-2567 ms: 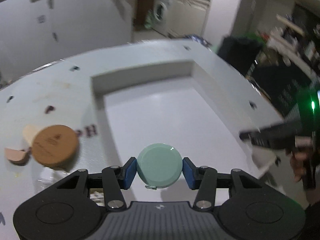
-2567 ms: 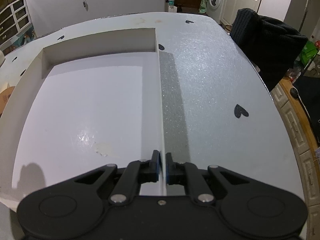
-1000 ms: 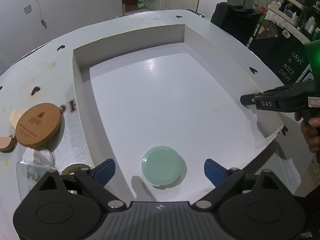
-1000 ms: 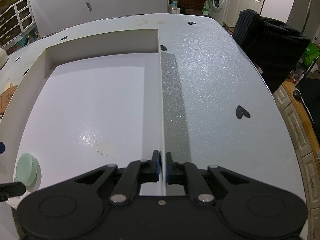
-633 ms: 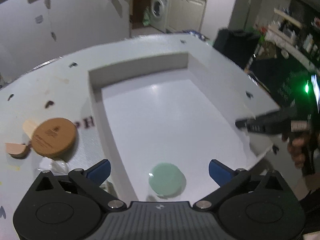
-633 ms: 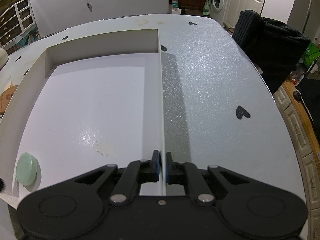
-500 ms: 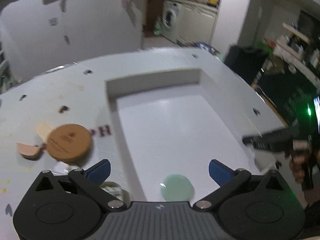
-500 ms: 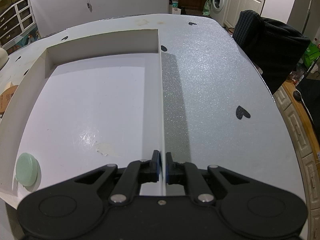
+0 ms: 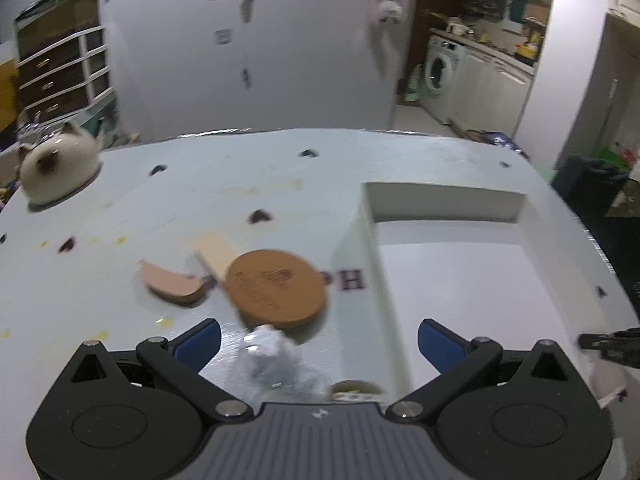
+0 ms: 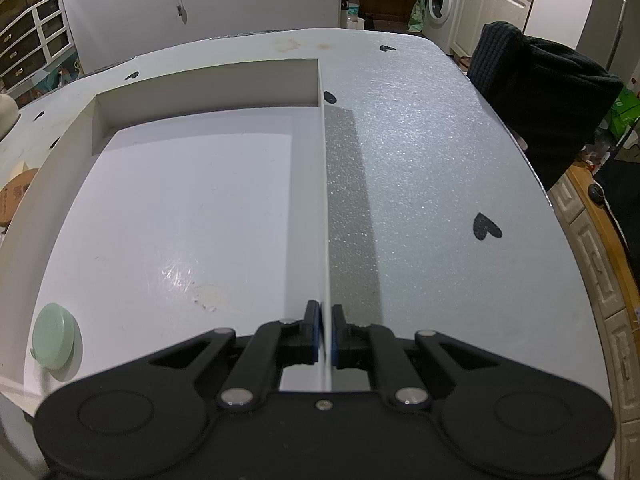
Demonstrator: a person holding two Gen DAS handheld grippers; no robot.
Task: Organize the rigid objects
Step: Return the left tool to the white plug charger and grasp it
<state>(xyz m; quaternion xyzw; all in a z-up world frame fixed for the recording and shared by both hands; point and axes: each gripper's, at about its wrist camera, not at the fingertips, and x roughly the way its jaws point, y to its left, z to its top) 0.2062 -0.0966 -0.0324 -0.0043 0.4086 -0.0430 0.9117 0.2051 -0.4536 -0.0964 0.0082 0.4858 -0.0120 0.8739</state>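
Two grippers noted: left gripper point(image 9: 319, 338) spread wide, nothing between its pads, above the cork coaster point(image 9: 275, 288) on the table point(image 9: 224, 184). Right gripper point(image 10: 326, 330) clamps the white tray point(image 10: 326, 200) wall. Green disc point(image 10: 53, 336) lies inside the tray's near-left corner.

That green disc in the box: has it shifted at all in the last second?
No. In the right wrist view the green disc lies flat in the same near-left corner of the white box, just as far from the corner's walls as a second ago.
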